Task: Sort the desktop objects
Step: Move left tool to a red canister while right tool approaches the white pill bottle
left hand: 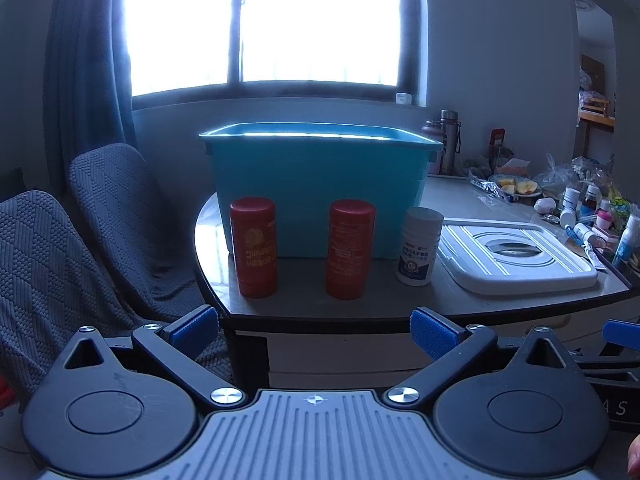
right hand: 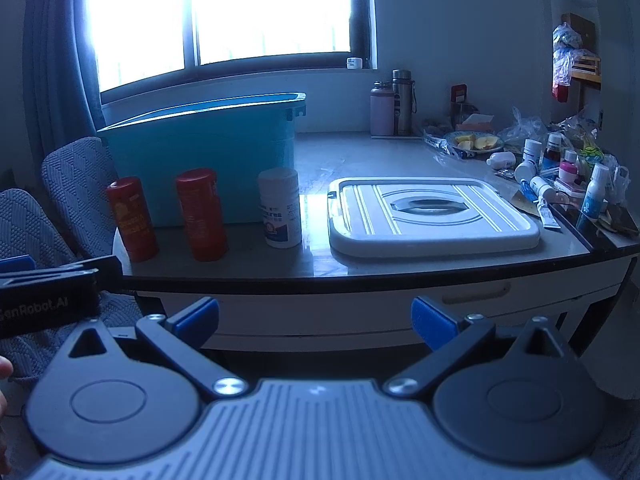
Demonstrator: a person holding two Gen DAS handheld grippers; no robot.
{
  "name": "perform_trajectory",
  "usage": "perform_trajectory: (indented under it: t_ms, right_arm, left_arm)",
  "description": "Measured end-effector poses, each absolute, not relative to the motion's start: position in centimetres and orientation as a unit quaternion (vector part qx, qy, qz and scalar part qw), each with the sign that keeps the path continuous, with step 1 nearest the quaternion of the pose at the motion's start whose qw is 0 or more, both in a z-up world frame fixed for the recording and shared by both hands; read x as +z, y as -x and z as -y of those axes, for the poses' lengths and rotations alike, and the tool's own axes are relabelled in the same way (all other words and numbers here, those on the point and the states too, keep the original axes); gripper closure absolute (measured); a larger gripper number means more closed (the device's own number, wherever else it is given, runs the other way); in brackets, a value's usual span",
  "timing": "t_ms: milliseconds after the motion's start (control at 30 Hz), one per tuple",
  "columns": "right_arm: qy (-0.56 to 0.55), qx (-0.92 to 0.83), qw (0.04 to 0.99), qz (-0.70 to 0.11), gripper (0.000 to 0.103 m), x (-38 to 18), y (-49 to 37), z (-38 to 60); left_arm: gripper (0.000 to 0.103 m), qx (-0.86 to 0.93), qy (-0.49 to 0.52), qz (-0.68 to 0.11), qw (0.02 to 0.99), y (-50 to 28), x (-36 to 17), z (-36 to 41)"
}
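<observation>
Left wrist view: the left gripper (left hand: 314, 330) hangs before the counter (left hand: 500, 298) edge, its blue-padded fingers (left hand: 194, 330) spread wide and holding nothing. On the counter stand two red canisters (left hand: 254, 246) (left hand: 350, 248) and a white pill bottle (left hand: 419, 245) in a row, just in front of a teal storage bin (left hand: 320, 184). The bin's white lid (left hand: 516, 254) lies flat to the right.

Right wrist view: the right gripper (right hand: 316, 322) likewise has its fingers (right hand: 434, 322) released, short of the counter. The same red canisters, bottle, bin and lid appear; assorted small bottles (right hand: 560, 168) and a plate of fruit (right hand: 474, 143) sit at the far right.
</observation>
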State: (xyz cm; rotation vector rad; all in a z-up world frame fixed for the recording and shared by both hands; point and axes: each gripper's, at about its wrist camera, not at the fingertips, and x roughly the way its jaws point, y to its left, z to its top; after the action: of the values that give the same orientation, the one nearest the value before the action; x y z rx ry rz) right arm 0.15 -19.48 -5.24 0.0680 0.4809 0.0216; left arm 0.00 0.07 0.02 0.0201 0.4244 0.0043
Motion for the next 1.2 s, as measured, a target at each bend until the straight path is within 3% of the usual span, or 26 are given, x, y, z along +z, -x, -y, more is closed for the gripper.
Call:
perform_trajectory:
  t_ms: [1200]
  right_arm:
    - [-0.018,0.028,0.974,-0.225,0.0,-4.2,-3.6,17.6]
  left_arm:
    - [0.0,0.015,-0.02,-0.205,0.979,-3.1,0.4,-1.8]
